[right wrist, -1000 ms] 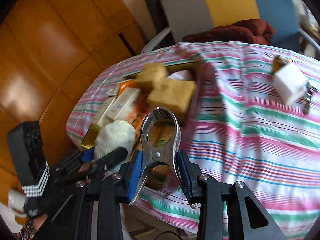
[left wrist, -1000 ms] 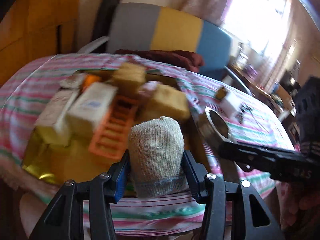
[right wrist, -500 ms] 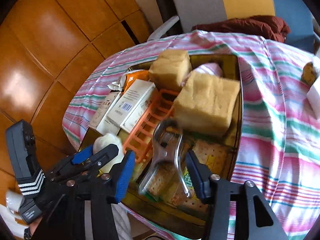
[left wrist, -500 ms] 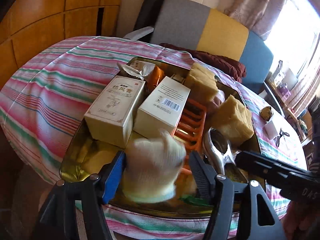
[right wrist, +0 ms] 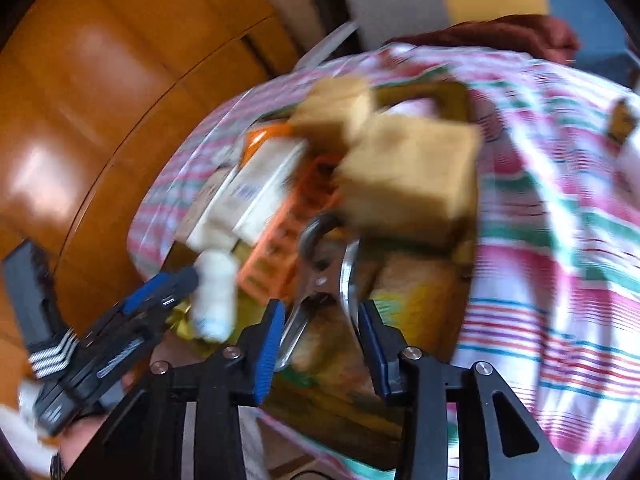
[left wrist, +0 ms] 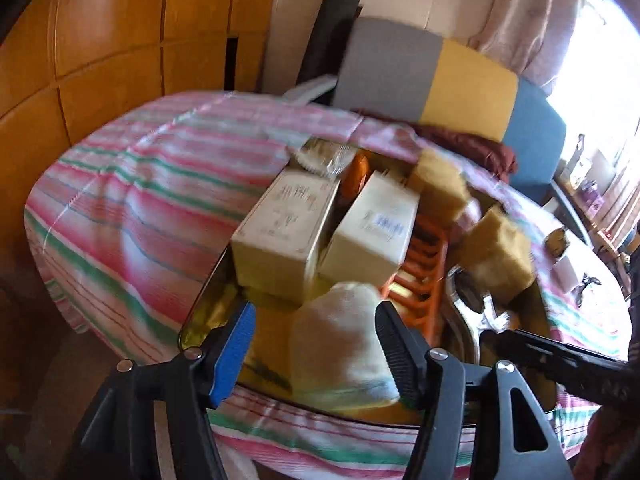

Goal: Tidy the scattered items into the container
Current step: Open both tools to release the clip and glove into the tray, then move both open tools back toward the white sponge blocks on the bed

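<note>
A gold metal tray (left wrist: 192, 320) on the striped tablecloth holds two cream boxes (left wrist: 280, 236), an orange plastic rack (left wrist: 424, 276) and tan sponges (left wrist: 500, 256). A white knitted roll (left wrist: 340, 340) lies at the tray's near end, loose between the fingers of my open left gripper (left wrist: 316, 344). In the right wrist view a shiny metal clamp (right wrist: 320, 276) lies in the tray (right wrist: 464, 92) beside the rack (right wrist: 288, 248). My right gripper (right wrist: 322, 332) stands open just behind it. The left gripper (right wrist: 160, 292) and the roll (right wrist: 214, 296) show at left. Both views are motion-blurred.
A white adapter (left wrist: 564, 272) and small dark bits lie on the cloth right of the tray. Beyond the table stands a grey, yellow and blue chair (left wrist: 440, 76) with dark red cloth on it. Orange wood panelling (right wrist: 80, 80) fills the left.
Both grippers have opened. The white roll has left the left gripper and the metal clamp has left the right one; both now lie in the tray. The grippers have drawn back slightly.
</note>
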